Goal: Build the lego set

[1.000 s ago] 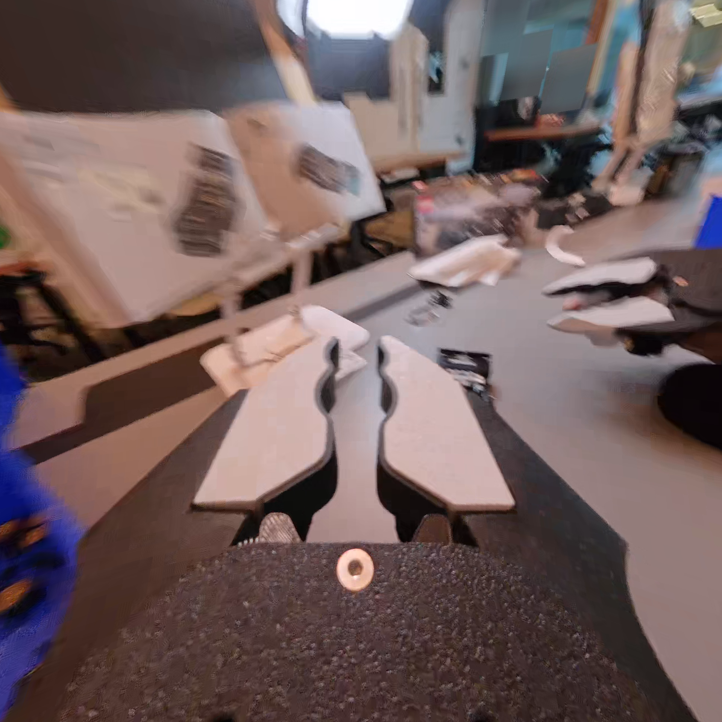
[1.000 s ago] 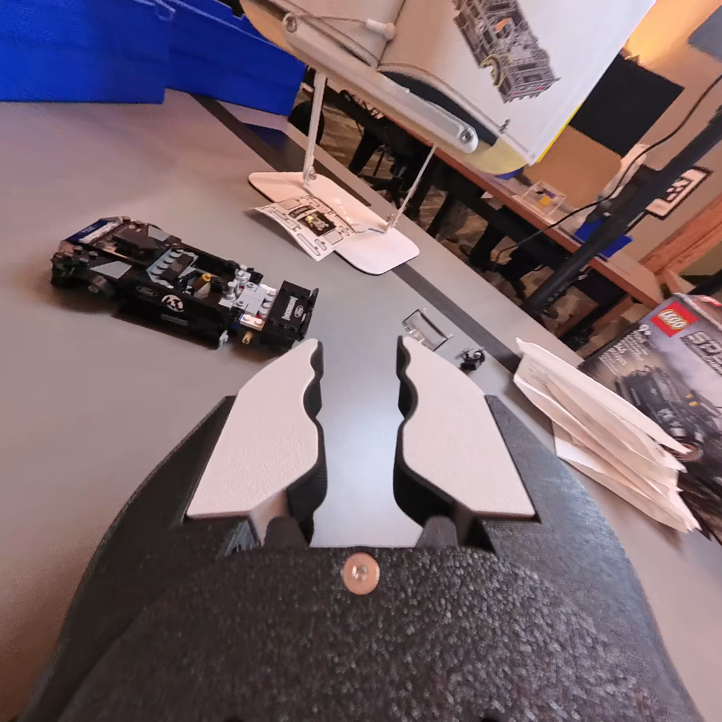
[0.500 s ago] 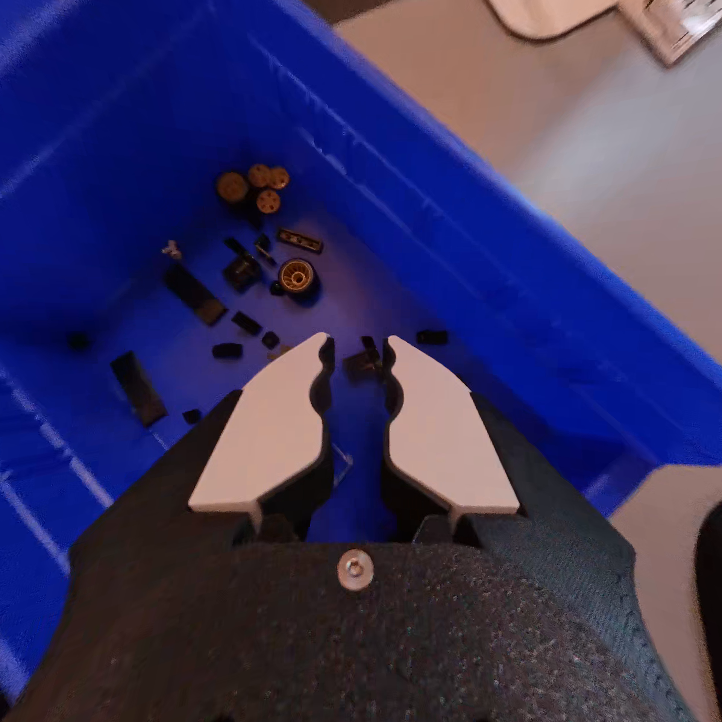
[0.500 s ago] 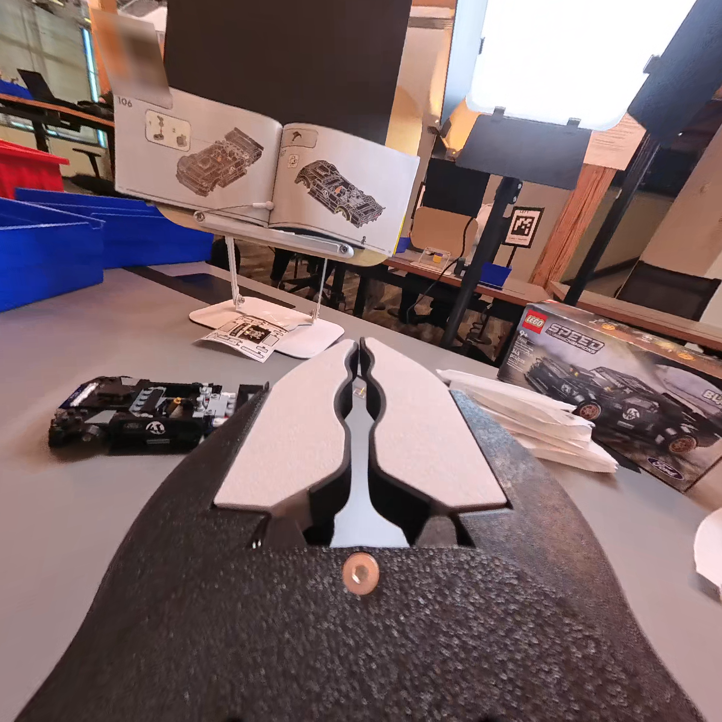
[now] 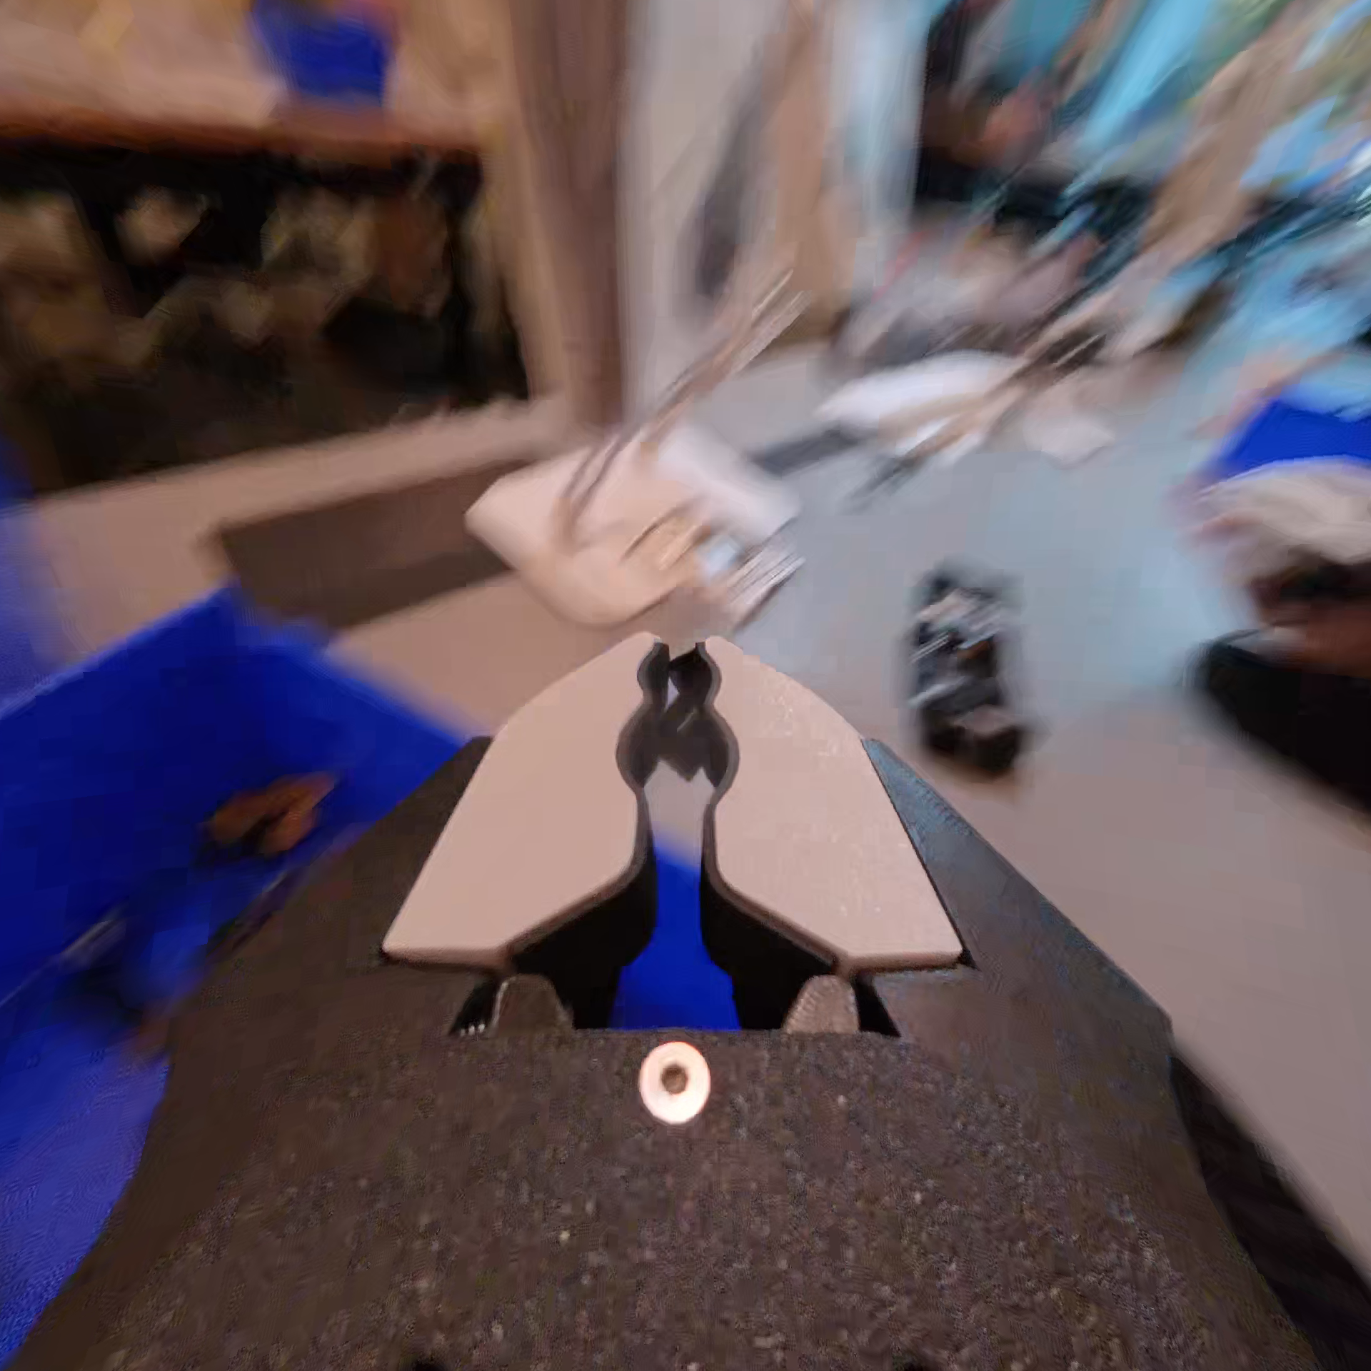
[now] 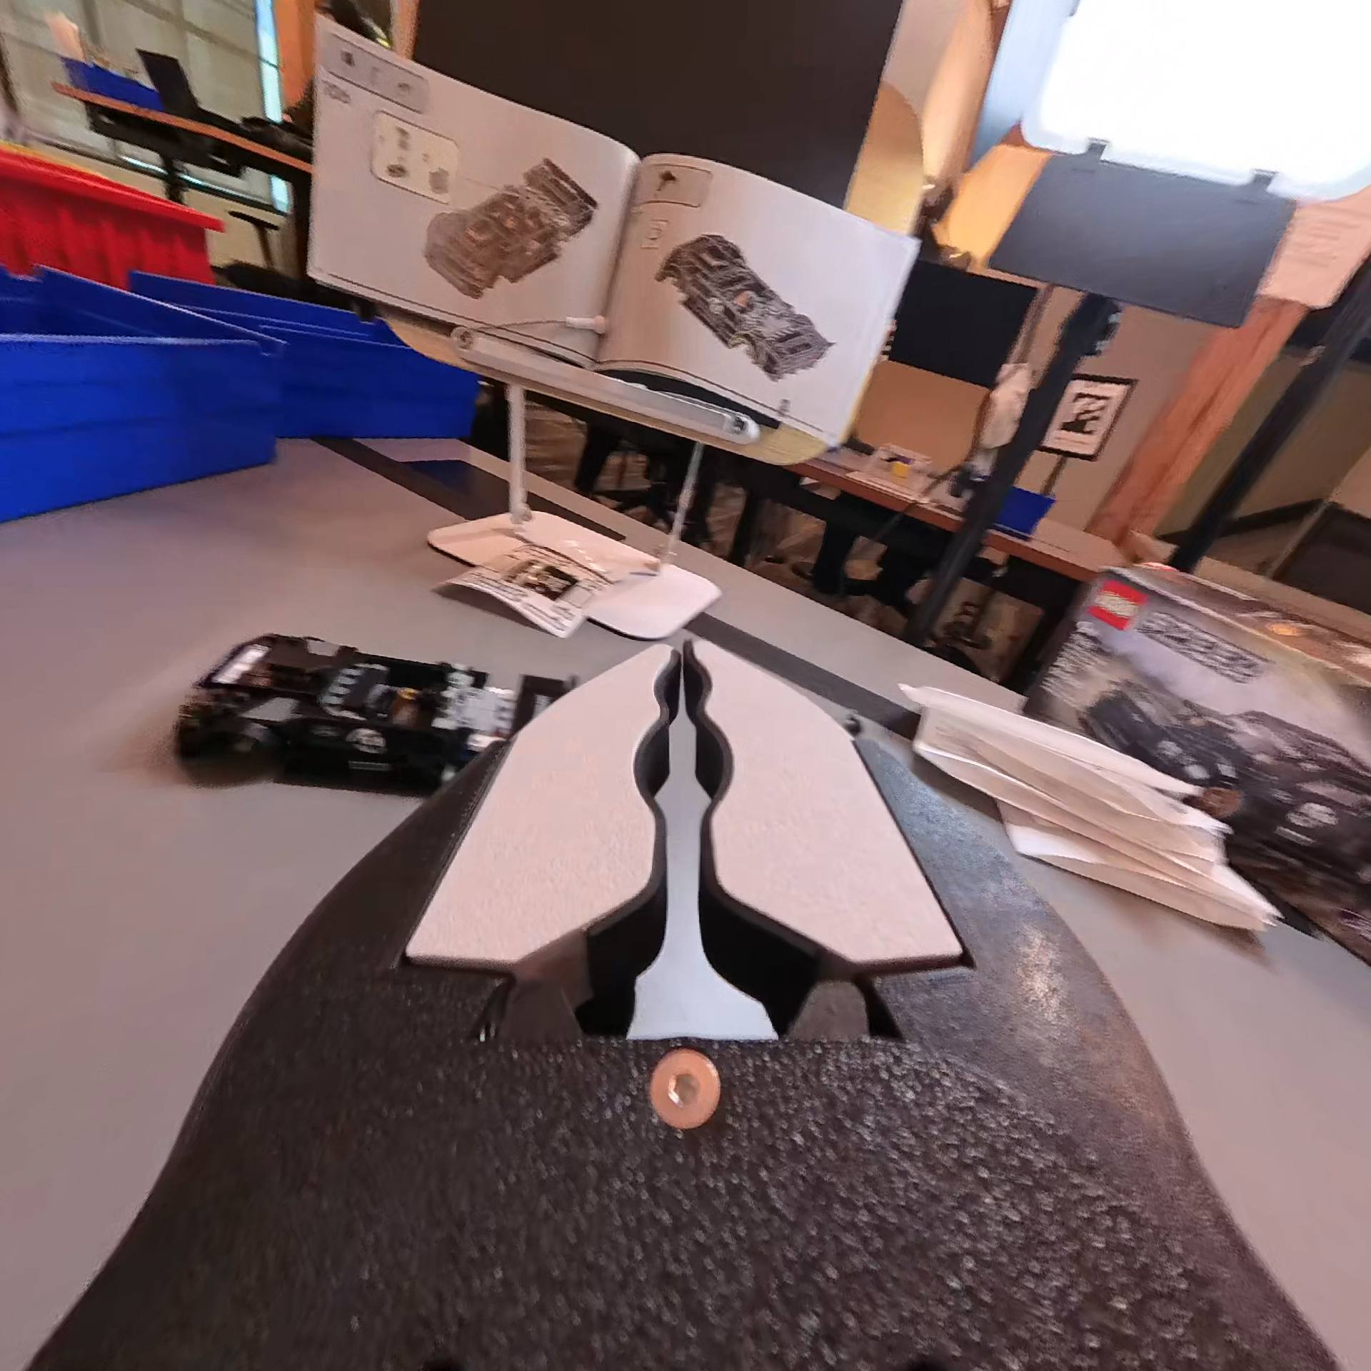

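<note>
the left gripper (image 5: 681,653) is clenching a small dark lego piece (image 5: 679,716) between its tips, with only a sliver of it showing in the scalloped gap, and the whole left wrist view is smearing with motion. the piece is sitting shallow in the pinch and looks small, hard and glossy, so a fast swing is likely to be twisting it out of line or flicking it loose; if it is dropping, it is probably bouncing off the smooth grey table (image 6: 148,853) or falling into the blue bin (image 5: 148,742) just below. the bin is rigid blue plastic with straight walls, and a few brownish bits are blurring inside it.

the right gripper (image 6: 682,656) is sitting fully closed on nothing, its pale, grainy pads (image 6: 571,816) meeting at the tips above a rough black shell. it is hovering low over the table, just beside the partly built black car (image 6: 349,716), a long, low body of studded bricks with grey parts in the middle. the car is lying free, so pressing a piece on without bracing is risking a slide or a popped joint.

behind, an open instruction booklet (image 6: 593,267) is resting on a thin white wire stand (image 6: 579,586), and a stack of limp paper bags (image 6: 1076,801) is lying against the printed cardboard box (image 6: 1224,705).
</note>
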`<act>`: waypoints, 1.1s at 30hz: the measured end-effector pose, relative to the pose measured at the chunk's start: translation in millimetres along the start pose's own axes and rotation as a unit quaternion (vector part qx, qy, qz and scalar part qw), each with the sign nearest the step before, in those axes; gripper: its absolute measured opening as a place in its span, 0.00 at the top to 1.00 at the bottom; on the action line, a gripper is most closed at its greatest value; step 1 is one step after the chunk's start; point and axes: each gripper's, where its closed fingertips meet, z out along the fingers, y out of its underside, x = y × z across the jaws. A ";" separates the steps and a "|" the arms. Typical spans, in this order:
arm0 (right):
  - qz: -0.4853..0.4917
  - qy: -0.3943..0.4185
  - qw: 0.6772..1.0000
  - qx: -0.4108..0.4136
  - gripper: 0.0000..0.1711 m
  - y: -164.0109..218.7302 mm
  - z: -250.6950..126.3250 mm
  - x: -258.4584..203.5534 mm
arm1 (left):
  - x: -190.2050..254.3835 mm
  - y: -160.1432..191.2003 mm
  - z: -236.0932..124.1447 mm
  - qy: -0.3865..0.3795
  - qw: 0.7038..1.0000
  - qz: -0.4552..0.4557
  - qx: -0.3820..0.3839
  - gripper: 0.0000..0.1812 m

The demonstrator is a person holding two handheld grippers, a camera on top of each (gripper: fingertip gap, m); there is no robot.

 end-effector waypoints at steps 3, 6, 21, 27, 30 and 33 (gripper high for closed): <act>0.031 -0.087 0.996 0.010 0.90 -16.5 8.5 -37.1 | 104.4 -54.7 -5.3 0.180 0.971 -0.038 0.155 0.96; 0.027 -0.169 0.985 0.022 0.83 -44.4 13.5 -85.9 | 183.9 -54.5 16.5 0.319 0.919 -0.116 0.201 0.96; 0.070 -0.326 0.942 0.028 0.90 -88.4 4.4 -165.5 | 303.3 6.3 99.3 0.516 0.778 -0.335 0.132 0.96; -0.114 -0.320 0.863 -0.373 0.90 66.7 -12.9 -104.5 | 242.2 2.6 83.1 0.353 0.901 -0.195 0.160 0.92; -0.123 -0.288 0.815 -0.488 0.90 120.0 -18.5 -68.2 | 202.5 3.1 62.4 0.238 0.947 -0.113 0.182 0.94; -0.112 -0.284 0.806 -0.508 0.90 124.1 -11.2 -60.5 | 171.6 3.7 41.3 0.168 0.958 -0.106 0.205 0.96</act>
